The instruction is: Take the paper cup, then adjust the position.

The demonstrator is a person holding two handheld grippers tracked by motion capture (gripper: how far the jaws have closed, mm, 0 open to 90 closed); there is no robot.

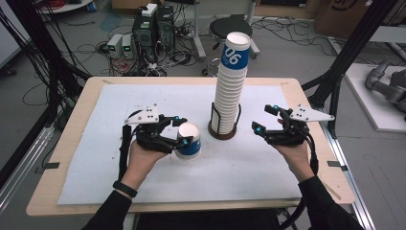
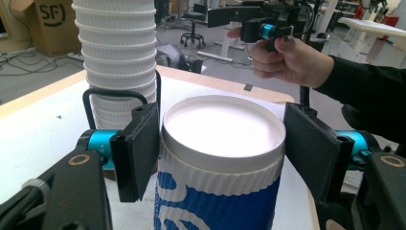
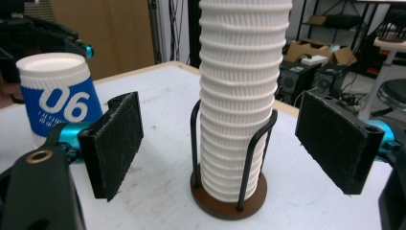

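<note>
Left hand (image 1: 143,160): enters from the bottom edge, forearm angled inward; black sleeve, dark wristband.
Left tool (image 1: 184,135): jaws closed on the single cup (image 1: 188,141), one flat black pad on each side just under its rim; the cup stands on the counter (image 1: 72,191), left of the holder.
Right hand (image 1: 296,154): mirrors the left, wrist level, tool aimed at the stack.
Right tool (image 1: 261,120): jaws spread wide and empty, just right of the stack of cups (image 1: 230,91), not touching it.
Single cup: ribbed white paper, blue band with white "06", cylindrical, open mouth up.
Stack of cups: tall ribbed white column, upright in a black wire holder (image 1: 222,125) with a round brown base.
Counter: pale wood under a white mat.
</note>
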